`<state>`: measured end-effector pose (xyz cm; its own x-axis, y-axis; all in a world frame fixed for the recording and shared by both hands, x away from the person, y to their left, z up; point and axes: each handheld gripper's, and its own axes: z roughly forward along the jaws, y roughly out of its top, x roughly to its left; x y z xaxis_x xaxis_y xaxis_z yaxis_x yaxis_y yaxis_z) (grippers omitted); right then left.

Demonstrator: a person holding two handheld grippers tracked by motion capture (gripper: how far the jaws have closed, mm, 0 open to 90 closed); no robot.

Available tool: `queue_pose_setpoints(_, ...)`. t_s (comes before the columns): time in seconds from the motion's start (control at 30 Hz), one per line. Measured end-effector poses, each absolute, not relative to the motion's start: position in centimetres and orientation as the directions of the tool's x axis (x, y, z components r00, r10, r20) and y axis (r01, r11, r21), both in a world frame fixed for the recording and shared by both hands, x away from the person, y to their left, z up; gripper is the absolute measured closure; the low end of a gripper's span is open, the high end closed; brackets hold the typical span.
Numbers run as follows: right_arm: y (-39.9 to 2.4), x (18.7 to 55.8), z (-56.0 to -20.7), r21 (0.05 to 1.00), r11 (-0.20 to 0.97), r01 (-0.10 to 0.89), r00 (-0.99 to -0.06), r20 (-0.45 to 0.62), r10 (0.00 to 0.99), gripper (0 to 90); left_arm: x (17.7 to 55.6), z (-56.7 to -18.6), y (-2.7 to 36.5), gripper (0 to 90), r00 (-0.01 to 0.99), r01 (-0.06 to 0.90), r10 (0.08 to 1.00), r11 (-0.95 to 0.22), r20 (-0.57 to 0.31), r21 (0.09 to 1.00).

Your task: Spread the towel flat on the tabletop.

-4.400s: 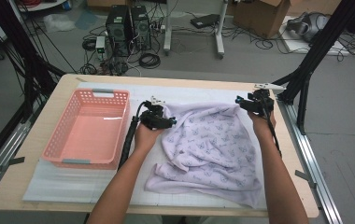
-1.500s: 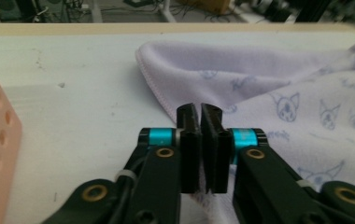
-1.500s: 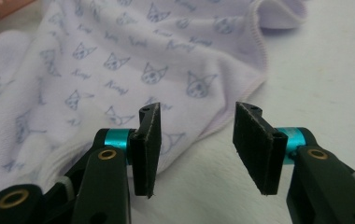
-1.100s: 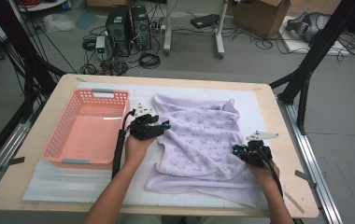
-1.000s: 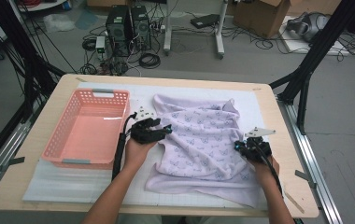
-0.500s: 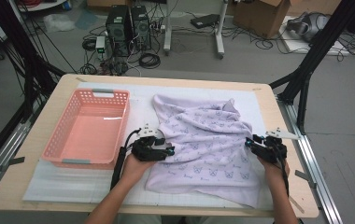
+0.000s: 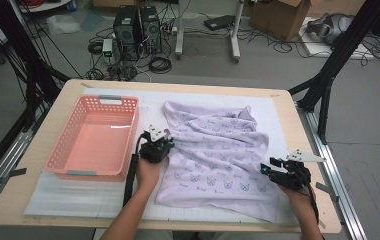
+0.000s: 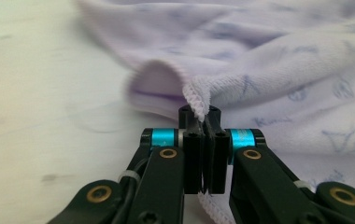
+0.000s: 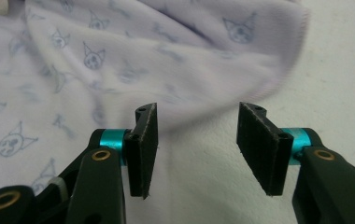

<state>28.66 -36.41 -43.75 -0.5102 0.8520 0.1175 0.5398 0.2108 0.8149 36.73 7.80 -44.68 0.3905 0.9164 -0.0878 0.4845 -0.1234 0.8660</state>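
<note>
While the left gripper (image 8: pixel 203 122) pinches the towel (image 7: pixel 218 150) hem, right gripper (image 9: pixel 198 140) jaws have just opened, empty.

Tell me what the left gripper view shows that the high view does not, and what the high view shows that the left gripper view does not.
Left gripper view: the stitched hem of the lilac towel pinched between the left gripper's shut jaws.

High view: the pink basket beside the towel, the right gripper at the towel's right edge, both forearms, and the computers on the floor beyond the table.

Both: the lilac towel with its cat print lying on the white mat, with the left gripper at its edge.
</note>
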Motion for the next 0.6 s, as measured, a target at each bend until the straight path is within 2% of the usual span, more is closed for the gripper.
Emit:
queue_pose_setpoints(0.1, -36.6, 28.8, -43.8, 0.811, 0.180, 0.556, -0.509, 0.162, 0.845, 47.0, 37.2, -44.4, 8.6, 87.5, 0.374, 0.480, 0.921, -0.088, -0.113, 0.873)
queue_pose_setpoints(0.17, -36.1, 29.0, -44.0, 0.807, 0.197, 0.556, -0.539, 0.170, 0.825, 47.2, 37.0, -44.4, 8.6, 85.9, 0.393, 0.476, 0.914, -0.110, -0.099, 0.872)
queue_pose_setpoints(0.2, -35.6, 29.1, -44.1, 0.801, 0.207, 0.561, -0.549, 0.173, 0.818, 47.1, 36.9, -44.4, 8.7, 80.6, 0.407, 0.480, 0.905, -0.097, -0.123, 0.872)
queue_pose_setpoints(0.3, -34.0, 29.7, -44.5, 0.788, 0.216, 0.576, -0.565, 0.193, 0.802, 46.8, 36.4, -44.2, 8.8, 54.2, 0.433, 0.497, 0.880, -0.050, -0.198, 0.867)
queue_pose_setpoints(0.4, -32.0, 30.7, -45.1, 0.752, 0.260, 0.605, -0.575, 0.187, 0.797, 47.9, 35.2, -43.7, 8.7, 49.0, 0.489, 0.467, 0.850, -0.063, -0.199, 0.882)
queue_pose_setpoints(0.47, -31.3, 30.9, -44.9, 0.747, 0.291, 0.597, -0.565, 0.135, 0.814, 59.9, 34.5, -43.4, 8.7, 46.7, 0.524, 0.462, 0.830, -0.085, -0.194, 0.883)
queue_pose_setpoints(0.53, -31.1, 31.1, -44.6, 0.733, 0.346, 0.586, -0.585, 0.086, 0.807, 82.0, 33.5, -43.3, 8.8, 45.1, 0.554, 0.455, 0.812, -0.109, -0.185, 0.884)
queue_pose_setpoints(0.6, -30.8, 31.3, -44.5, 0.729, 0.370, 0.576, -0.588, 0.054, 0.807, 84.0, 32.6, -43.5, 8.8, 45.0, 0.585, 0.458, 0.790, -0.137, -0.182, 0.878)
